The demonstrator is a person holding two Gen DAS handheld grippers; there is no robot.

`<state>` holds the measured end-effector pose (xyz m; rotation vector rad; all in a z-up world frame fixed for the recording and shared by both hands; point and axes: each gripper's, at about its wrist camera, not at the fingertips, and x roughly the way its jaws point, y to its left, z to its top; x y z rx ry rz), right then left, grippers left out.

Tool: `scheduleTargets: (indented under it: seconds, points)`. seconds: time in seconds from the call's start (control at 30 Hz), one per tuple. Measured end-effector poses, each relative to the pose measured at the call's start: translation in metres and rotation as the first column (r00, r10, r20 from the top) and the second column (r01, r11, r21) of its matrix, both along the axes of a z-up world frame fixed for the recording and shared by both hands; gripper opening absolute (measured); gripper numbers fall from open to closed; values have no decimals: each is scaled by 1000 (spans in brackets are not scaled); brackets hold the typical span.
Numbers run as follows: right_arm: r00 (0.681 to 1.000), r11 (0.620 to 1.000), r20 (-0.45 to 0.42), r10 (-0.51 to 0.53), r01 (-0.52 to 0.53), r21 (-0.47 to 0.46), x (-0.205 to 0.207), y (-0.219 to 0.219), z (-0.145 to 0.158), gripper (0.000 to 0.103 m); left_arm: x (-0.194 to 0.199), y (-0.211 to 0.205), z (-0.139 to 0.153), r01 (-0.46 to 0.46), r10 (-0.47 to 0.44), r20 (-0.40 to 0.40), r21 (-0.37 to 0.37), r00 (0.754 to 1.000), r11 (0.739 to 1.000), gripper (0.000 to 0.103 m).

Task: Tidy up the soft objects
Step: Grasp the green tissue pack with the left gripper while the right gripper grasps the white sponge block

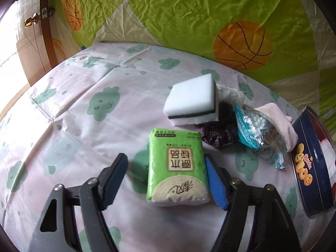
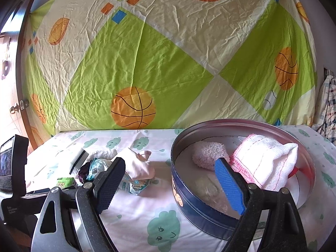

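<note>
A green tissue pack [image 1: 178, 166] lies flat on the cloud-print sheet between the fingers of my left gripper [image 1: 166, 157]. The right pad is at the pack's edge, while a gap shows on the left side, so the gripper is open. Behind the pack are a white sponge with a black layer [image 1: 192, 100], a dark purple fuzzy item [image 1: 216, 134], a bag of cotton swabs [image 1: 256, 132] and a pink cloth [image 1: 279, 121]. My right gripper [image 2: 170, 161] is open over the near rim of a round blue tin [image 2: 210, 212]. The tin holds a pink fluffy item [image 2: 208, 153] and a white gauze cloth [image 2: 266, 163].
A green and cream sheet with basketballs [image 2: 147, 63] hangs behind the bed. A wooden door with a brass knob [image 1: 31, 21] stands at the far left. A black device [image 2: 14, 168] sits at the left edge of the right wrist view.
</note>
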<state>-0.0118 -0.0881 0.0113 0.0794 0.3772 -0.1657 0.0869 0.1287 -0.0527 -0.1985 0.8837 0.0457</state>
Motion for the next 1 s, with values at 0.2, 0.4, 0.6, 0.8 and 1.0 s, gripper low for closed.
scheduleTargets:
  seconds: [0.2,0.4,0.6,0.8,1.0]
  points:
    - [1000,1000,-17,20,-20,6,2,1,-1,89,-4,11,1,2,-1,24,-68,1000,998,48]
    - [996,995,-18,88,-87,47,5,7,0,89,-21,29,25,-110,117,187,-45,975,993,48]
    - [978,974,-23,209,-206,90,29,40,5,88,-40,68,41,-327,333,288,-71,898,942,48]
    - [933,933,-108,344,-328,146,80,90,-4,76,-46,86,42,-428,435,302,-92,848,899,48]
    - [897,926,-230,378,-367,92,127,132,-28,75,-47,90,41,-444,460,281,-119,843,888,48]
